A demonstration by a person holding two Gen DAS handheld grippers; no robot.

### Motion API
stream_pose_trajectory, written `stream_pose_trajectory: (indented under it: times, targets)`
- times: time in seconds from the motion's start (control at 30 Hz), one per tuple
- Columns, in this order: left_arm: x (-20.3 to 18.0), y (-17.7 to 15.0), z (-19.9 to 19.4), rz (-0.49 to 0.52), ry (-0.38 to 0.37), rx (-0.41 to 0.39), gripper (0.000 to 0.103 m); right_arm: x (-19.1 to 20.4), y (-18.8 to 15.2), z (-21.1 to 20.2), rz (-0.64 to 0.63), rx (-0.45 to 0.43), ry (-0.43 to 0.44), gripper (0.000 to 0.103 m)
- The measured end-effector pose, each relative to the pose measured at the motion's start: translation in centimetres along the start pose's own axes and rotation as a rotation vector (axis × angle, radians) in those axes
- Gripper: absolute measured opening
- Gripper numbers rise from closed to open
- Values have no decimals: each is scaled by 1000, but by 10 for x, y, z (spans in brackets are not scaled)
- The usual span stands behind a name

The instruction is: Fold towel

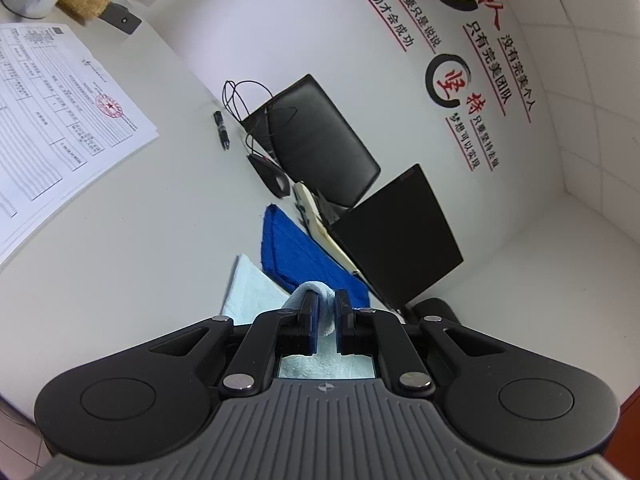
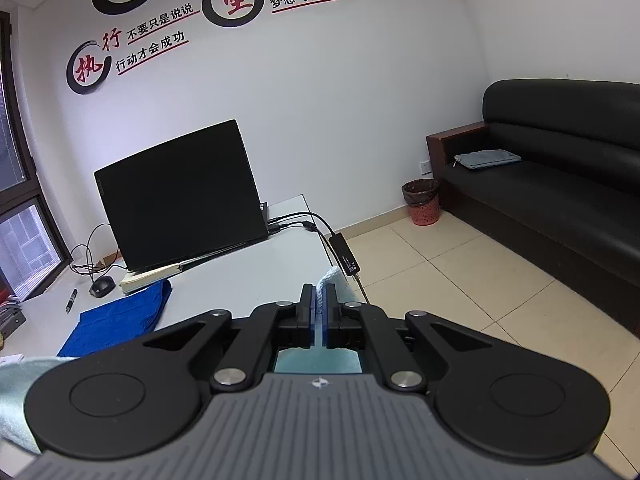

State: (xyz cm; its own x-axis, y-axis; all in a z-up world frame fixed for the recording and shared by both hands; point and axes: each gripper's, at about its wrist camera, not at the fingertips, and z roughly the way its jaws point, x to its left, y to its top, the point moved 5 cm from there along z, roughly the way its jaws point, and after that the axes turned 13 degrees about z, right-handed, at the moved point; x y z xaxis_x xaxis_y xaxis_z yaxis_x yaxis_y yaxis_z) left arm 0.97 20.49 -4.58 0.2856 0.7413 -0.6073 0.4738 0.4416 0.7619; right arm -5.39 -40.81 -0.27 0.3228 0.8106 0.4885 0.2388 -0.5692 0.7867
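A light blue towel lies on the white desk. My left gripper is shut on a bunched edge of it, lifted off the desk. In the right wrist view my right gripper is shut on another edge of the same light blue towel, near the desk's right edge; more of the towel shows at the lower left. A folded dark blue towel lies just beyond, also in the right wrist view.
A black open laptop stands on a book behind the towels, with cables and an adapter at the desk's right edge. Papers, a pen, a black chair back. A sofa and a bin stand beyond.
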Motion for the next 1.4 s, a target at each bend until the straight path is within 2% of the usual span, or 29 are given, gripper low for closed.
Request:
stream_pose_trajectory:
  times: [0.57, 0.83, 1.17, 1.3, 1.4]
  targets:
    - [16, 15, 52, 30, 98, 43, 3, 13, 6, 70, -42, 34, -52, 3]
    - [10, 14, 66, 191, 138, 119, 5, 13, 1, 83, -51, 63, -65, 3]
    - [13, 12, 96, 333, 154, 244, 16, 16, -2, 89, -64, 78, -66, 3]
    - [14, 10, 102, 343, 144, 269, 19, 15, -2, 91, -64, 83, -69, 3]
    - [14, 11, 101, 361, 154, 259, 31, 15, -3, 91, -63, 86, -68, 3]
